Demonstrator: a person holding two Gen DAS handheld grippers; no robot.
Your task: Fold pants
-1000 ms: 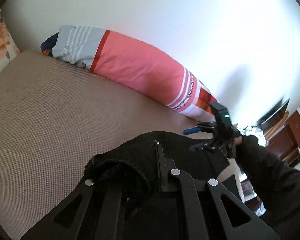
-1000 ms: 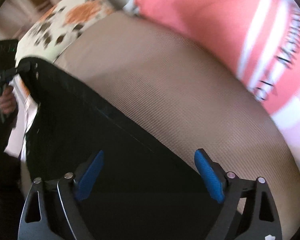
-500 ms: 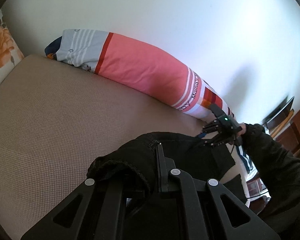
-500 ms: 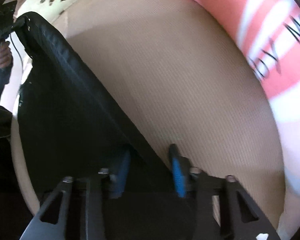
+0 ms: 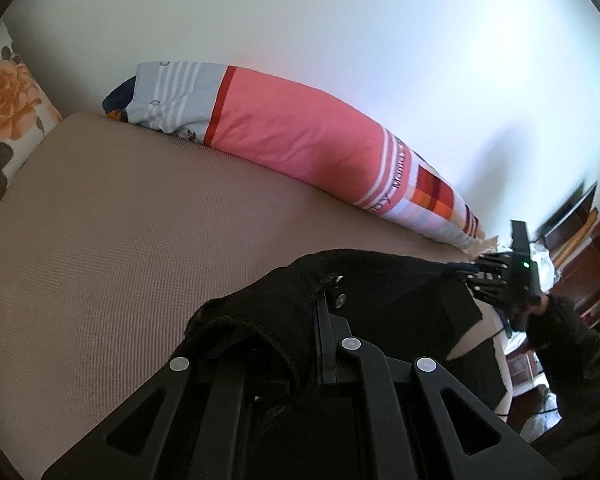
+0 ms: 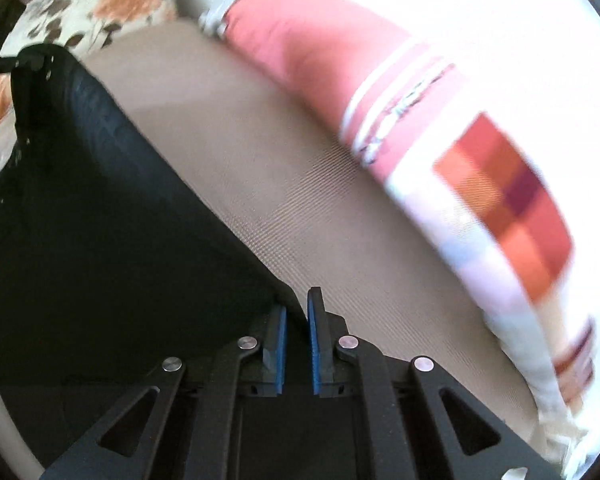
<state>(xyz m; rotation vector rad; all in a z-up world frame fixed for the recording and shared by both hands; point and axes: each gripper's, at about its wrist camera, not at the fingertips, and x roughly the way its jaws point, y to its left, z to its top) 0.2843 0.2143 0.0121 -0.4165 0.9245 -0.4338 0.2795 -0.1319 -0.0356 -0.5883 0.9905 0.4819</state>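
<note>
Black pants [image 5: 384,280] stretch over the tan bed between my two grippers. My left gripper [image 5: 320,306] is shut on the waistband beside two metal snaps [image 5: 340,290], and bunched fabric hides its fingertips. In the left wrist view my right gripper [image 5: 466,274] holds the far corner of the pants at the right. In the right wrist view the right gripper [image 6: 296,312] has its jaws closing. Its blue pads [image 6: 278,334] pinch the corner of the pants [image 6: 100,220], whose top edge runs taut to the far left.
A long pink striped bolster [image 5: 300,148] lies along the white wall at the back of the tan mattress [image 5: 120,240]. A floral pillow [image 5: 4,104] sits at the left end. Wooden furniture [image 5: 596,256] stands beyond the bed's right end. A dark sleeve [image 5: 572,344] holds the right gripper.
The right gripper's wide jaws have come together on the pants' corner, and it has moved right and up, pulling the edge taut. The left gripper kept its grip and place.
</note>
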